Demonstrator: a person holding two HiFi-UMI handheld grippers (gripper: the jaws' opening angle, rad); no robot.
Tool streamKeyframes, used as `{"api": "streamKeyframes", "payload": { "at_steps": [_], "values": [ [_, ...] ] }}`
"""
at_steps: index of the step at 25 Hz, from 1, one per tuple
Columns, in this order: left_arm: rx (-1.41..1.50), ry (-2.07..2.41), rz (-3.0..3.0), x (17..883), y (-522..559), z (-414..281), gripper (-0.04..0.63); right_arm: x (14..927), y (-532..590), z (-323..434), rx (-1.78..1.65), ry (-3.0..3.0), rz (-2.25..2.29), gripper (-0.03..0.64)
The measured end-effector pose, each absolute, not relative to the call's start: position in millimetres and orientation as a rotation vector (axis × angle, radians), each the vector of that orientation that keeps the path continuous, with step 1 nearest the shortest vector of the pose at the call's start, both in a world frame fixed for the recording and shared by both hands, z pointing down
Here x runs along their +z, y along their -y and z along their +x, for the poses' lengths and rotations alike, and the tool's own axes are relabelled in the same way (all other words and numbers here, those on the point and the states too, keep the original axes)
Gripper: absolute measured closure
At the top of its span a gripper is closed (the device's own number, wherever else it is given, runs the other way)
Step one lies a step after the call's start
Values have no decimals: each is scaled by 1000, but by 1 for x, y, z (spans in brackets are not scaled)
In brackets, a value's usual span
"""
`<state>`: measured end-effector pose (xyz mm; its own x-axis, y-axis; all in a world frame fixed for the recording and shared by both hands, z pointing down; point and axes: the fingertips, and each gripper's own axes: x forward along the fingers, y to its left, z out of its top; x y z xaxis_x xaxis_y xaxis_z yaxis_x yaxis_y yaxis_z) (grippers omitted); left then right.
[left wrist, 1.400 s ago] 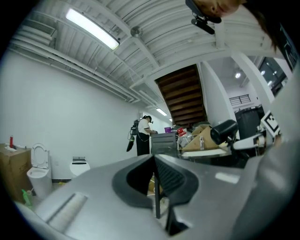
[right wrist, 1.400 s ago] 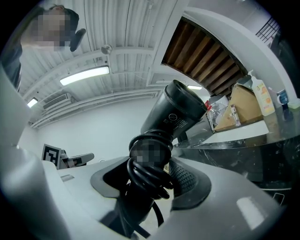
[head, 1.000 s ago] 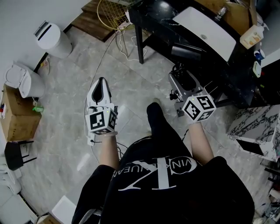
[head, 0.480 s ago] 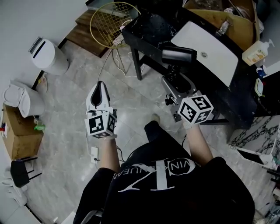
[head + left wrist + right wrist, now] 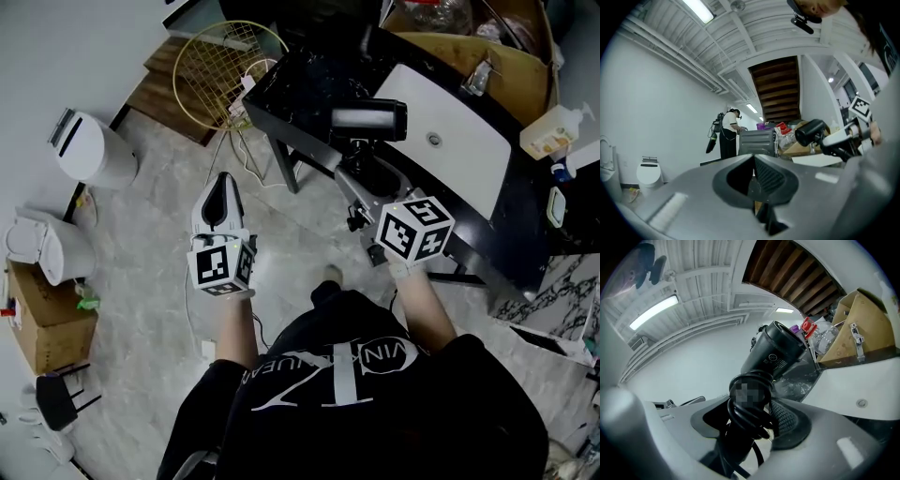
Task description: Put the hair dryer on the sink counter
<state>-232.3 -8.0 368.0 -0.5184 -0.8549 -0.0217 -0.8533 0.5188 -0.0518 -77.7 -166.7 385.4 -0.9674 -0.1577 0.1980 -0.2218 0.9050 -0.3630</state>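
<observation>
Crowding the black sink counter (image 5: 298, 86) are a white basin (image 5: 464, 112), an open cardboard box (image 5: 511, 52) at its far edge and a pump bottle (image 5: 551, 129) off to the right. A gold wire basket (image 5: 217, 58) stands just beside the counter's left end, with white cables trailing near it. On the floor (image 5: 141, 281) to the left stand 2 white bins (image 5: 92, 150), with a brown carton (image 5: 52, 323) near the wall. The floor is grey marble-look tile and the walls are plain white. In the left gripper view a person (image 5: 725, 136) stands far back in the room. The black hair dryer (image 5: 367, 120) hangs over the counter's near edge, just left of the basin, its barrel lying level across the head view. The right gripper (image 5: 361, 171) reaches forward and is clenched on the dryer's handle, with the coiled cord bunched at its jaws. The left gripper (image 5: 221, 187) is held lower, over open floor and well apart from the counter, jaws pressed together with nothing between them. Both forearms extend forward, marker cubes facing up.
</observation>
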Motion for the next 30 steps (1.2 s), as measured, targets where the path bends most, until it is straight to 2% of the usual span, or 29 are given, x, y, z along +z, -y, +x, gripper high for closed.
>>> {"api": "streamKeyframes", "payload": {
  "at_steps": [12, 22, 30],
  "values": [
    [-95, -2673, -1619, 373, 87, -280, 595, 389, 220, -131, 749, 2801, 295, 351],
    [-76, -2435, -1925, 349, 228, -361, 595, 398, 283, -197, 1028, 2665, 477, 351],
    [-124, -2306, -2166, 361, 297, -411, 595, 418, 333, -253, 1200, 2553, 642, 351]
  ]
}}
